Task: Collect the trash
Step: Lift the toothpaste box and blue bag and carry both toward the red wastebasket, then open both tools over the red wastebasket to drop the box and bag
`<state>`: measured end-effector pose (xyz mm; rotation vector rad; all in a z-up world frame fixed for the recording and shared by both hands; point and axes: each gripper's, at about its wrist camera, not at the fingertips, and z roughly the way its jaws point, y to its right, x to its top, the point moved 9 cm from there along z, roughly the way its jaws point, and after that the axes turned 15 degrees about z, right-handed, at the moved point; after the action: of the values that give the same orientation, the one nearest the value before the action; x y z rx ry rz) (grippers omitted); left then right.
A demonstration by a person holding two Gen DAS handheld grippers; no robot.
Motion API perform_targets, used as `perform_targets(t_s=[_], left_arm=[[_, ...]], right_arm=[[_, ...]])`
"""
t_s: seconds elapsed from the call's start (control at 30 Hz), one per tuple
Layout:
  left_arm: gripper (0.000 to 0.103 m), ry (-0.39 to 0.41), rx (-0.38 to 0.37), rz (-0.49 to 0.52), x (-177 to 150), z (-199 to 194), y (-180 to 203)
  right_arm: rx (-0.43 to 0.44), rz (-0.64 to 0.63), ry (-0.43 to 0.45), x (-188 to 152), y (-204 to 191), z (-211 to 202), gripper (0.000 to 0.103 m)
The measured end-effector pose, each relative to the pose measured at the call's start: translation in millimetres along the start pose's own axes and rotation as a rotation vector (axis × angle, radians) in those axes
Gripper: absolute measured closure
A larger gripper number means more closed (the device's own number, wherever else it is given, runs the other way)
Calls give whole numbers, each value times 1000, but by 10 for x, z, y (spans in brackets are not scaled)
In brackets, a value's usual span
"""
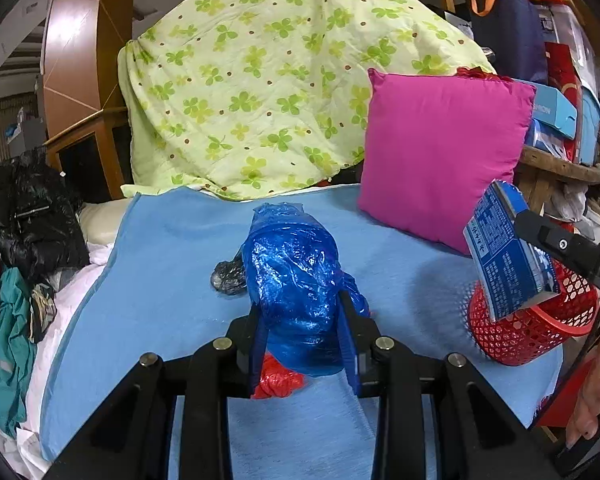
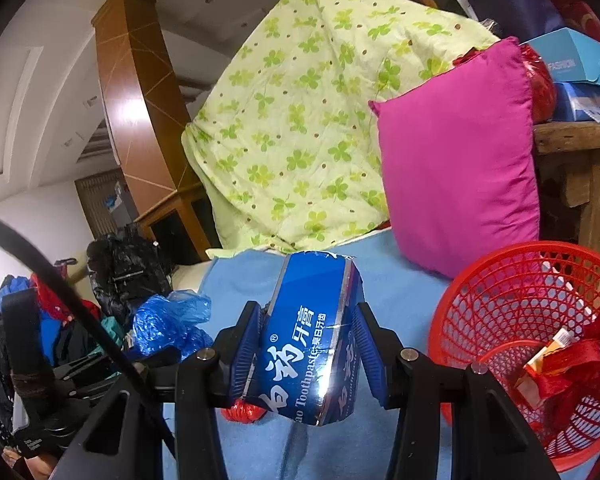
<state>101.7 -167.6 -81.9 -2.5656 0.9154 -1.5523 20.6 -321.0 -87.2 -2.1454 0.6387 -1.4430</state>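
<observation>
Transport step: my left gripper [image 1: 304, 344] jaws clamp the blue plastic bag [image 1: 296, 280], right gripper [image 2: 308, 360] jaws clamp the toothpaste box [image 2: 312, 344], both above the bed. Next I must reach the red basket [image 2: 500, 276] and release.

Crumpled blue plastic bag [image 1: 296, 280] and blue toothpaste box [image 2: 312, 344] held aloft beside the red mesh basket [image 2: 500, 276].
</observation>
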Motion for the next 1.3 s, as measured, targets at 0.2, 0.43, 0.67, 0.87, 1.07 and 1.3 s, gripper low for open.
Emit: perform_targets(t_s=[0.2, 0.43, 0.67, 0.87, 1.07, 1.3], left_arm=[[69, 2, -9, 23, 103, 24, 139], [69, 14, -20, 55, 248, 19, 301], [69, 19, -39, 88, 379, 48, 513], [69, 24, -64, 118, 514, 92, 737], [69, 46, -105, 145, 722, 123, 991], [69, 72, -221, 179, 971, 165, 1469]], right_arm=[[6, 24, 33, 99, 89, -139, 53], [8, 48, 66, 221, 204, -266, 53], [-3, 64, 99, 315, 347, -415, 53], [-18, 101, 142, 446, 541, -573, 53], [-50, 175, 183, 593, 882, -723, 53], [-117, 292, 229, 754, 1391, -909, 53]])
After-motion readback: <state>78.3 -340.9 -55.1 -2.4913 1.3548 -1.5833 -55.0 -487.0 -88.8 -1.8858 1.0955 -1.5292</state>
